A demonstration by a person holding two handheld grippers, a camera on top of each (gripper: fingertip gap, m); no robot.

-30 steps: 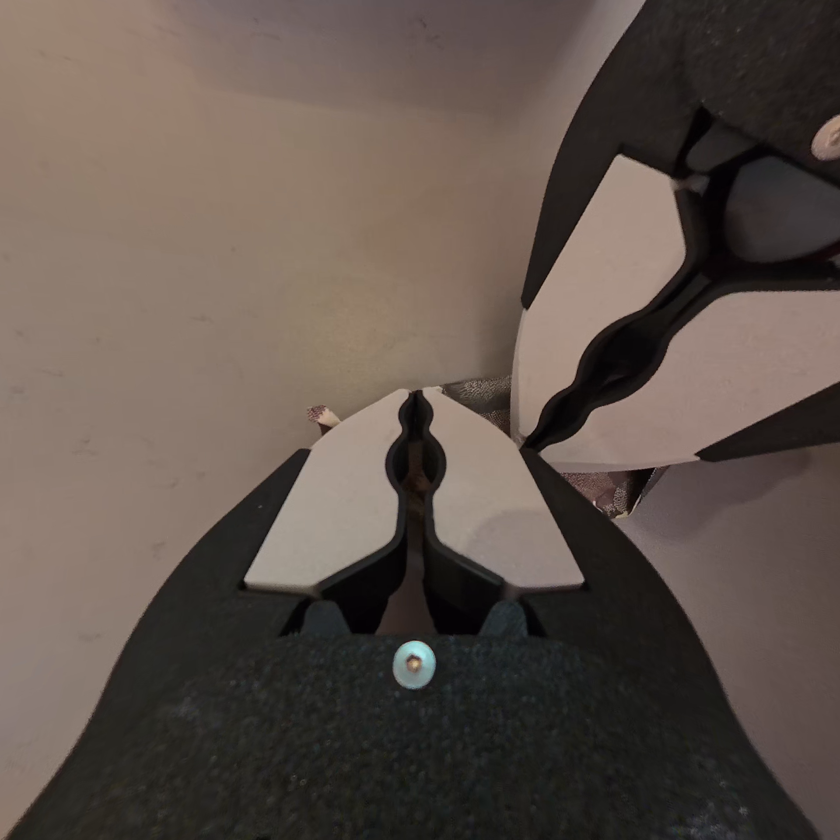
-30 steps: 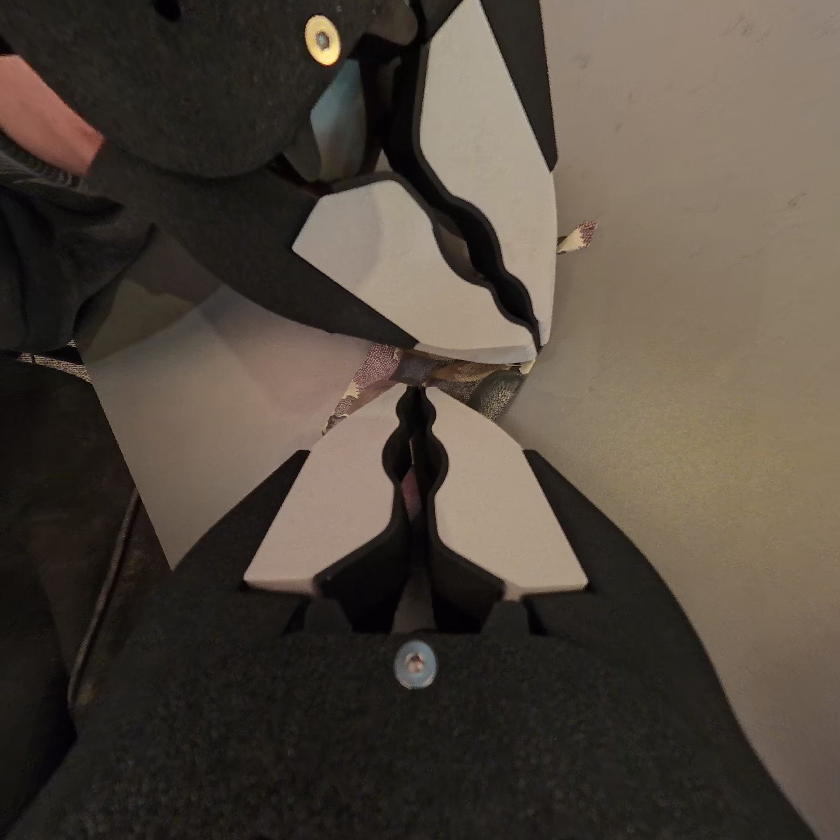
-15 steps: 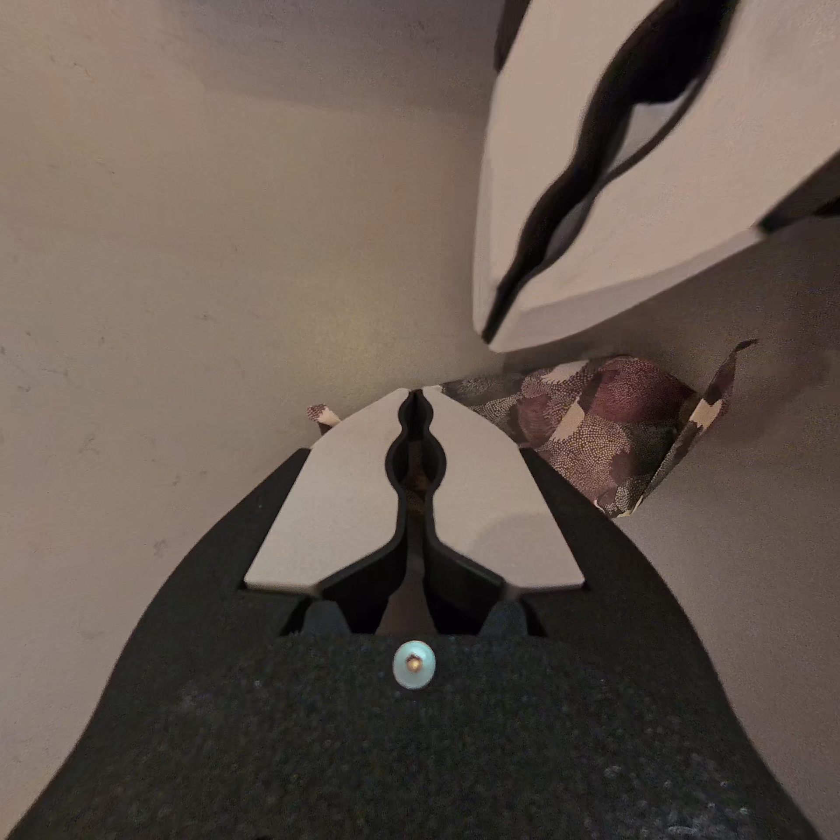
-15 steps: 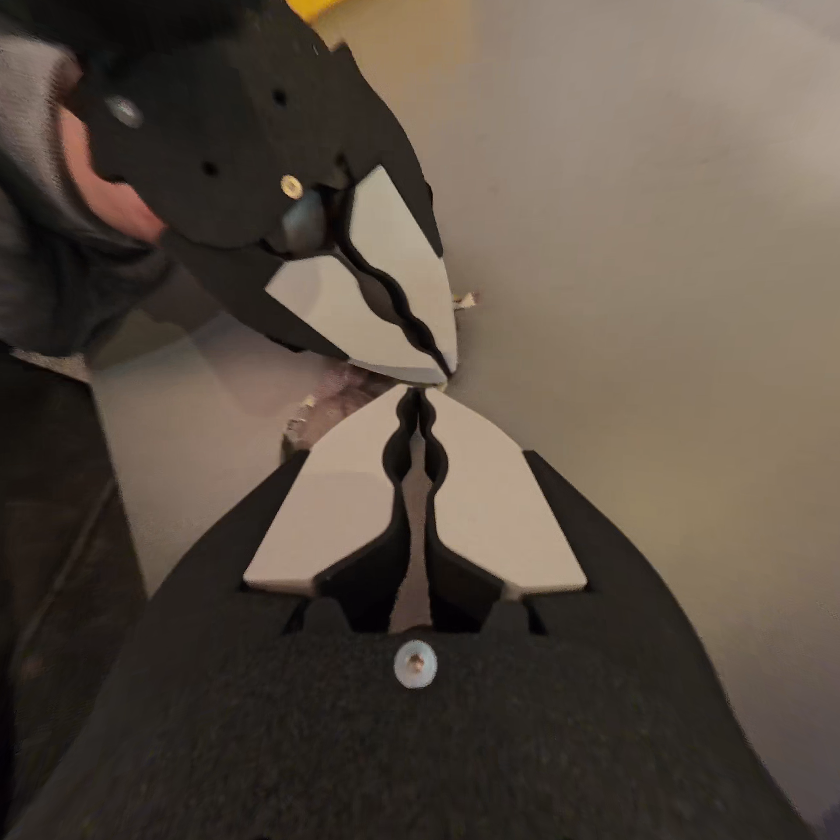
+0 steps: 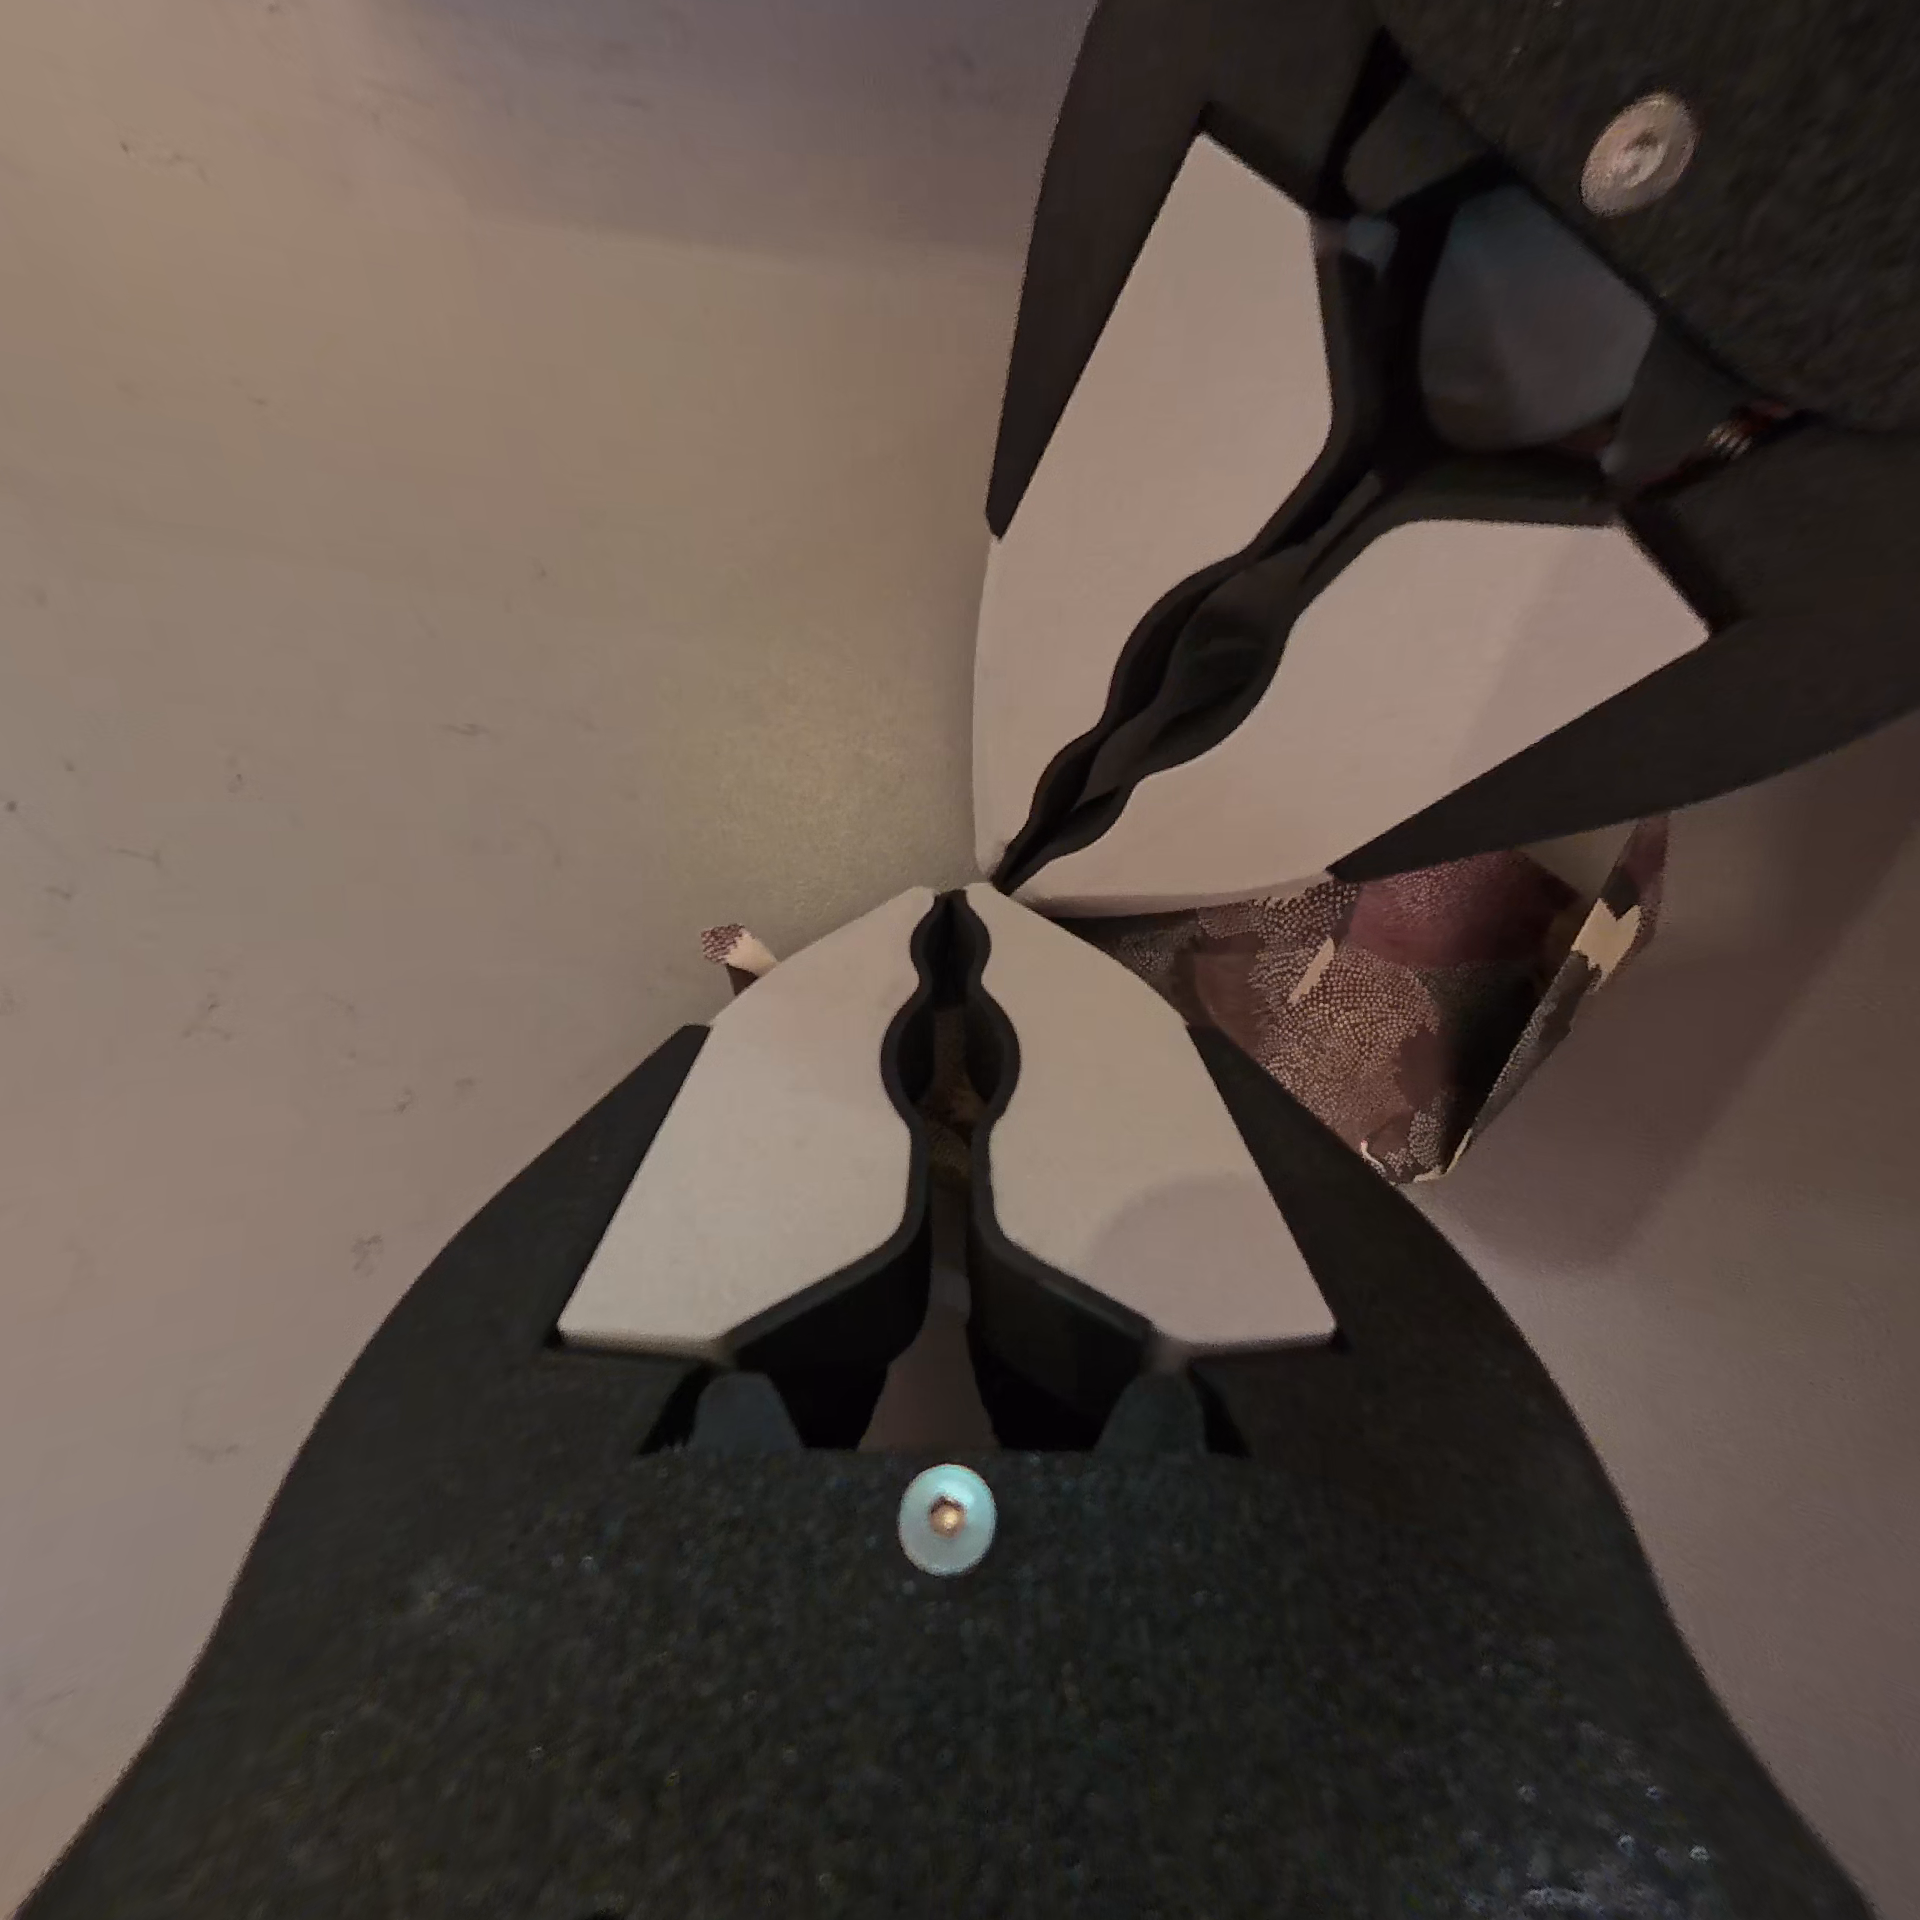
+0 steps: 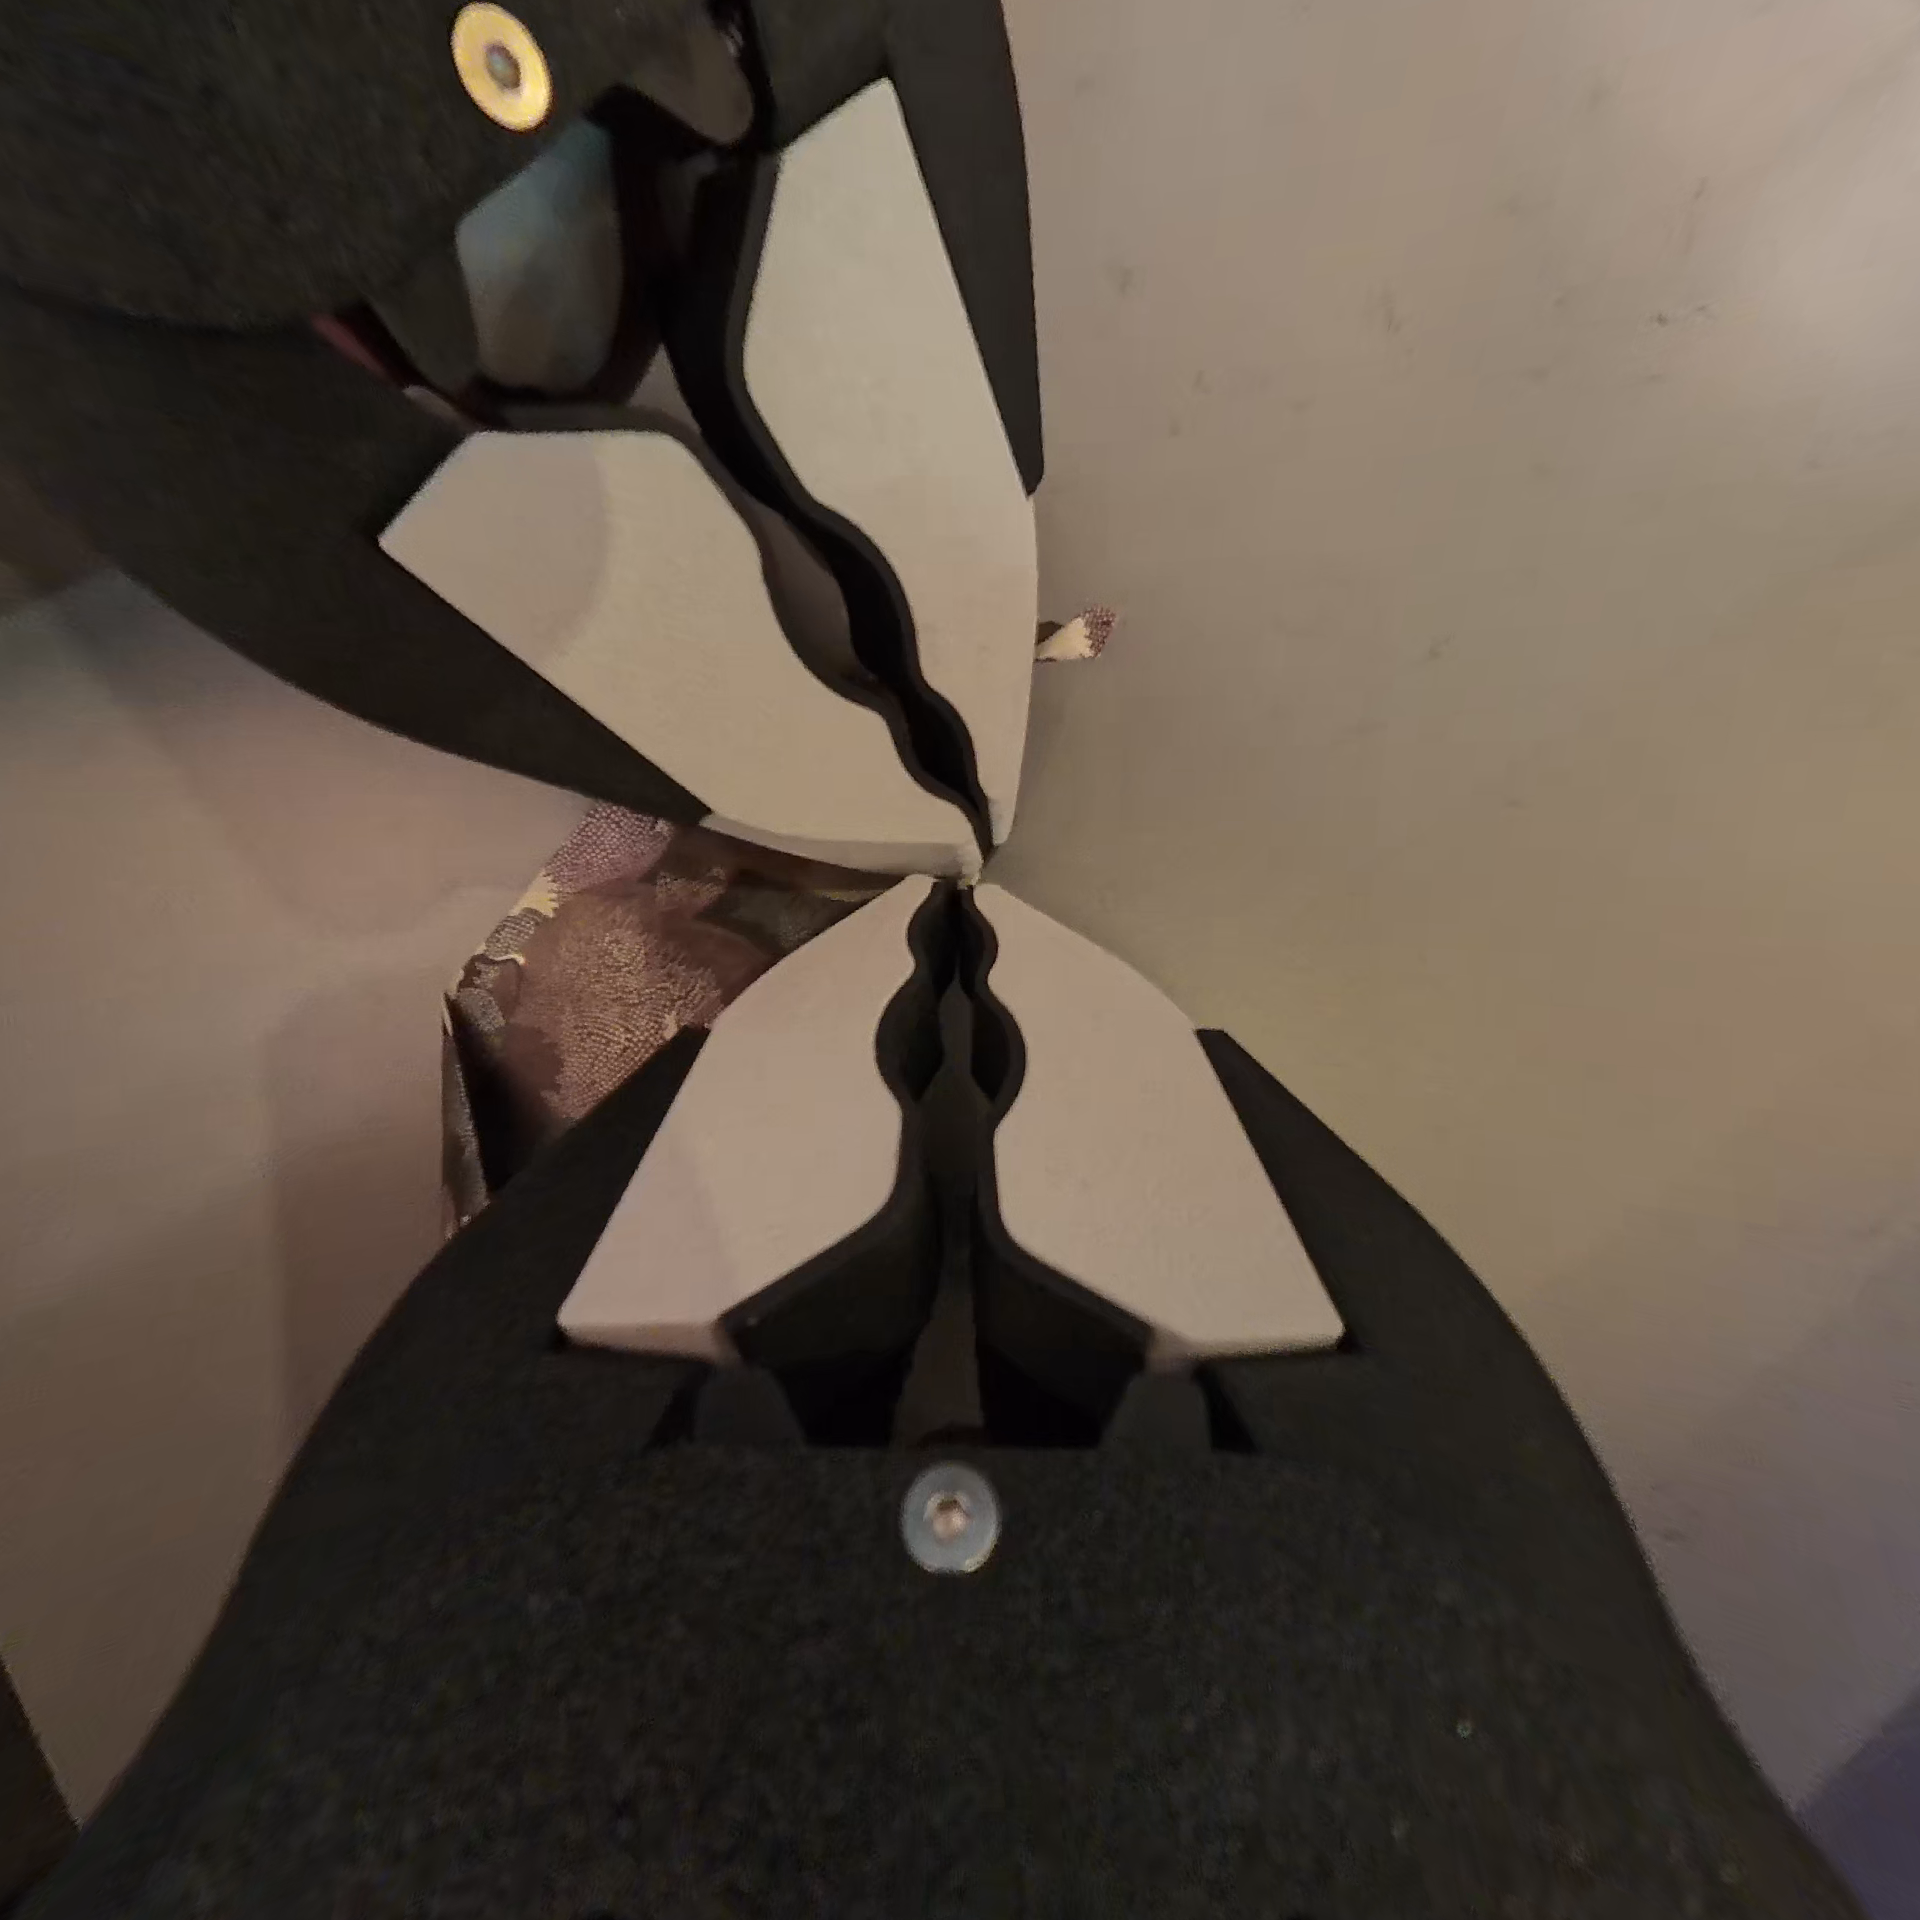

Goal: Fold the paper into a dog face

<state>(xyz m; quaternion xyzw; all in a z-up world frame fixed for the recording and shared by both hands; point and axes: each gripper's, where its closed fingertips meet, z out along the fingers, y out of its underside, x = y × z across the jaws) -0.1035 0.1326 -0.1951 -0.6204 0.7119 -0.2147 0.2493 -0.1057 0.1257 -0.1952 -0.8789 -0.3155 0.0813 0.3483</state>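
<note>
Your left gripper (image 5: 948, 902) is pointing down at the table (image 5: 416, 623), and its jaws are standing closed, with only a thin wavy gap between the grey pads. Patterned paper (image 5: 1351, 997) is showing inside that gap, so the jaws are gripping the paper there. Most of the folded sheet is lying to the right of your left gripper, flat on the table, with one flap at its far right edge standing up. A small corner of the paper is sticking out on the left side of the fingers.

Your right gripper (image 6: 956, 896) is coming from the opposite side, and its tip is almost touching the tip of the left one. Its jaws are also pressed together. Whether they are holding any paper, I cannot tell, because the gap is looking dark and the tip is hiding the sheet.

In the right wrist view, the paper (image 6: 613, 987) is lying to the left of your right gripper, under the left gripper (image 6: 982, 847).
</note>
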